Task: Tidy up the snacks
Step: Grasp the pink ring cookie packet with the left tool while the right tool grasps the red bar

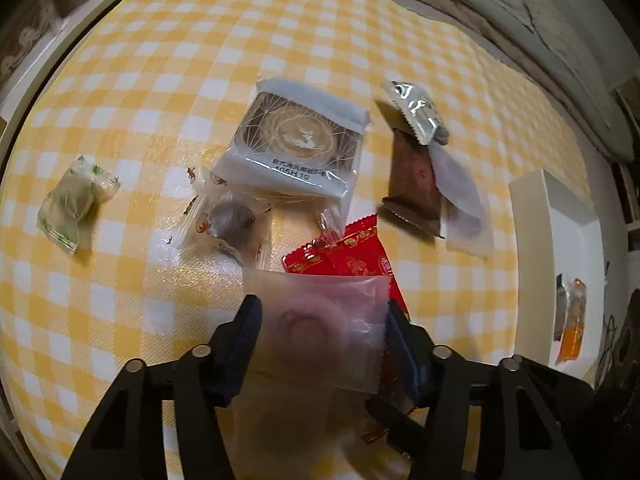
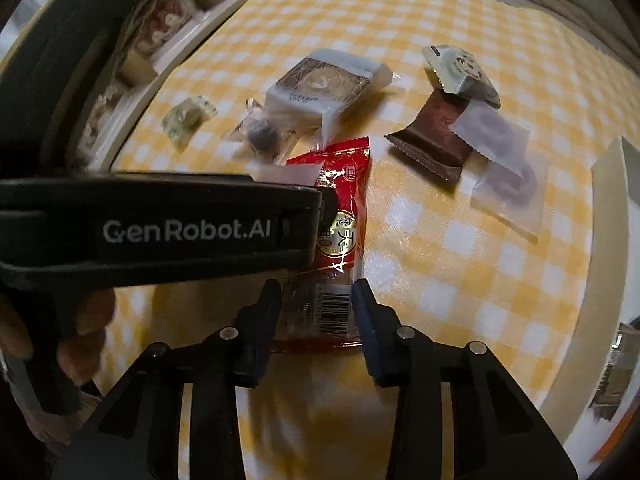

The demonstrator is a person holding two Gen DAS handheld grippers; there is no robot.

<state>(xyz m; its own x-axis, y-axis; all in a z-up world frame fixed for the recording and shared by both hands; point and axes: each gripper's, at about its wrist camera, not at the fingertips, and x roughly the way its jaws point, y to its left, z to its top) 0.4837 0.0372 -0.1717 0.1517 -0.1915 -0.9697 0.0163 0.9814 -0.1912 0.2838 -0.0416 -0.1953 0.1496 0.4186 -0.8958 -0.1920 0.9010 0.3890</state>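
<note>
My left gripper [image 1: 320, 316] pinches a frosted translucent packet [image 1: 320, 320] across its width; my right gripper [image 2: 316, 300] clamps the barcode end of the red snack packet [image 2: 340, 216], whose long axis runs straight ahead, away from me, part under the frosted one. At the table's right edge, the white tray [image 1: 536, 216] holds an orange-wrapped snack [image 1: 572, 328] and is nearer my right gripper.

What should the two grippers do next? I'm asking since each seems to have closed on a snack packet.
Probably lift both straight up, slowly. The left gripper has its fingers against a frosted packet, the right gripper pinches the red packet, and the two packets overlap. A white tray sits to the right, a likely place for them.
</note>
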